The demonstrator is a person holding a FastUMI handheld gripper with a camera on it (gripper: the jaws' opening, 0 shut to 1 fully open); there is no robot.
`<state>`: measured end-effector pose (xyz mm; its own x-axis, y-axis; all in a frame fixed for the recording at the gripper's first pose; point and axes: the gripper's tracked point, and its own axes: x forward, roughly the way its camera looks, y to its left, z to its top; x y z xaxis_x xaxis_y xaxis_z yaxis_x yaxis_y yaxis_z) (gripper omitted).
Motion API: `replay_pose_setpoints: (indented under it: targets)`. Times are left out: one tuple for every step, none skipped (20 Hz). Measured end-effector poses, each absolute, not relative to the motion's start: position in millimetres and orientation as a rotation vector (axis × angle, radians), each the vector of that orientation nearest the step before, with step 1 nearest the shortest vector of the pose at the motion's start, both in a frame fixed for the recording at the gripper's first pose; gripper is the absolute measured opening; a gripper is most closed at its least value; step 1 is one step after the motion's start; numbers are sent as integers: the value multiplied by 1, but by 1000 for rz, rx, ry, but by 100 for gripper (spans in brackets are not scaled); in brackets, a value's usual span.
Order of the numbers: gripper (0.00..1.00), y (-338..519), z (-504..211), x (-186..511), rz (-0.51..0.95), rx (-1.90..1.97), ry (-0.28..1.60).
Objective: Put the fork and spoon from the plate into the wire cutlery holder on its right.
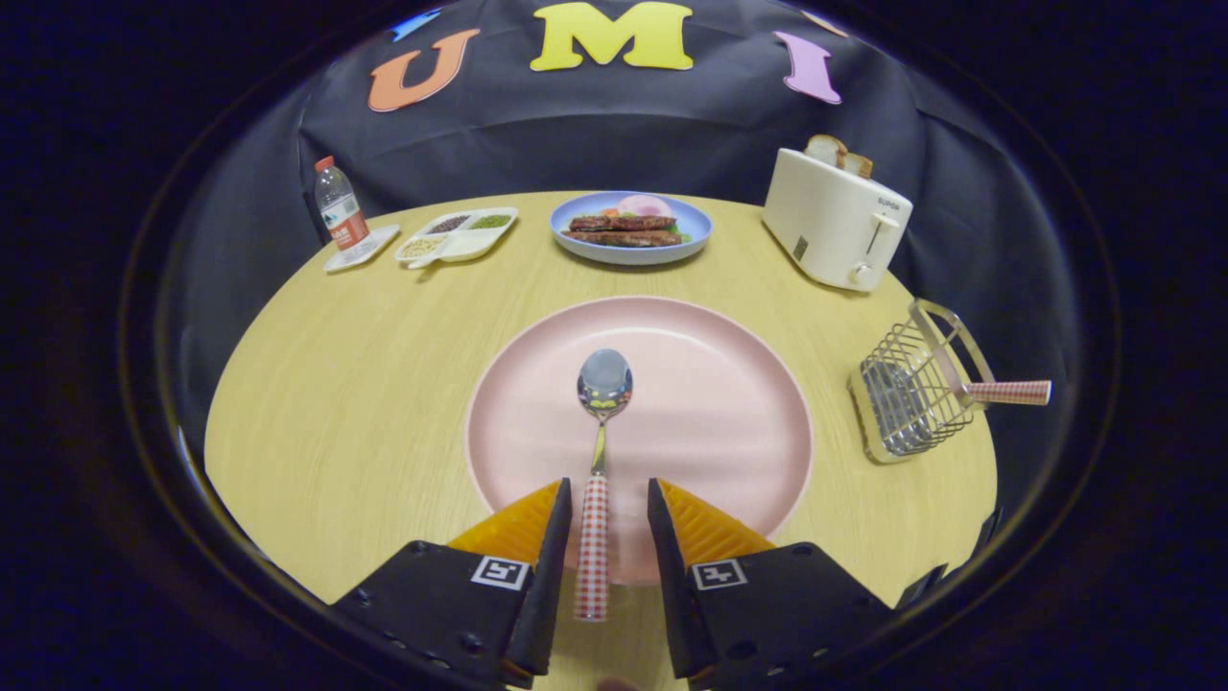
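Spoon point(597, 451) on the pink plate point(729, 413) — my fingers point(554, 537) straddle its handle.
Spread apart, gripping nothing — wire holder point(907, 393) at right.

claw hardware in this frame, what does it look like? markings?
The claw is a two-finger unit on a black, angular housing. Each half of the housing carries a square black-and-white fiducial tag on its top face, near the finger base. Small screw holes dot the housing. The fingers are flat wedge blades tapering forward, with ribbed outer faces. No cables or sleeve are visible.

tongs point(606, 494) spread apart, angled down (seemingly gripping nothing).
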<state>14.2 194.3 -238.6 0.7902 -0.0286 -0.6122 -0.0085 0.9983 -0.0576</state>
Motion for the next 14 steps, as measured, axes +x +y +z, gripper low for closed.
replay_pose_setpoints:
  targets:
    - [21,191,-235,12,-29,-60,652]
    - [13,189,-238,11,-29,-57,664]
    - [16,192,-248,13,-25,-54,676]
    - [16,190,-242,3,-46,-60,678]
    - [6,187,-247,14,-41,-65,688]
    - [6,188,-245,13,-33,-67,689]
    - [6,187,-240,11,-32,-78,687]
    - [1,186,-234,9,-25,-85,690]
    - [1,185,-231,10,-17,-92,691]
    - [1,184,-222,8,-9,-95,690]
    - [1,183,-213,6,4,-97,692]
    - [1,182,-204,4,14,-100,696]
    - [1,182,-191,2,34,-103,694]
    - [1,180,-177,2,52,-108,684]
